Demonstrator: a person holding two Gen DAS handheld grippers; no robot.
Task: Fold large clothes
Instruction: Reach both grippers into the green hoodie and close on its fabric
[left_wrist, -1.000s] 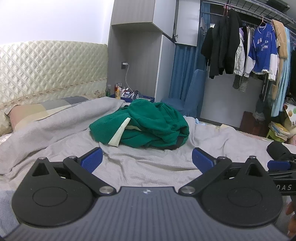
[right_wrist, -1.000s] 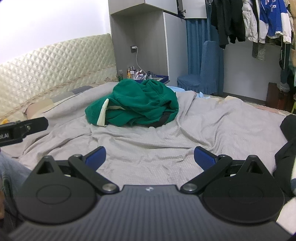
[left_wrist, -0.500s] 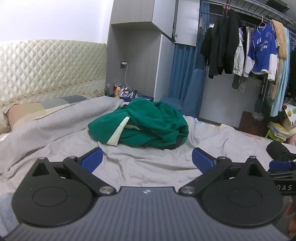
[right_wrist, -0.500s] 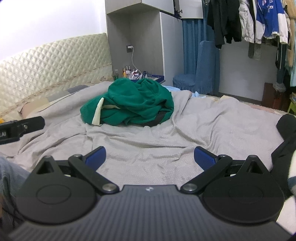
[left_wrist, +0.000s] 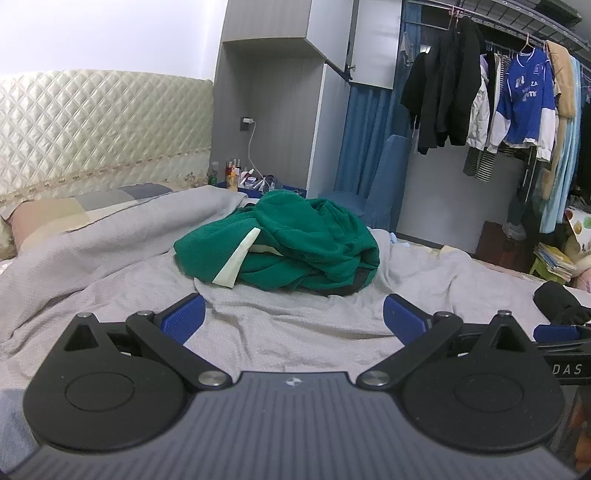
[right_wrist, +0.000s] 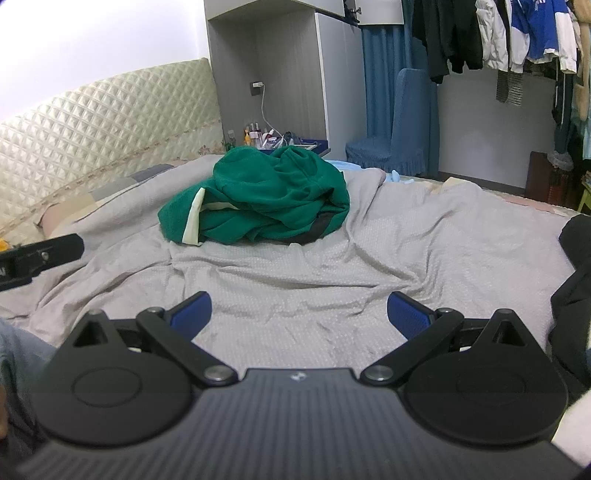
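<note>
The crumpled green fleece garment (left_wrist: 284, 247) (right_wrist: 258, 197) lies well ahead of the spread left gripper (left_wrist: 293, 319) and spread right gripper (right_wrist: 299, 314) on the grey bedspread (right_wrist: 424, 236).

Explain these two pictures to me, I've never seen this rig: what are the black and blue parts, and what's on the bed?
Each picture comes from a camera on a hand-held gripper, looking forward along its two blue-padded fingers. One shows the left gripper, the other the right gripper. Both are open and hold nothing. Ahead, a crumpled green garment with a pale stripe lies in a heap on the grey bedspread, untouched. The black bar at the left edge of the right view is probably the other gripper.
</note>
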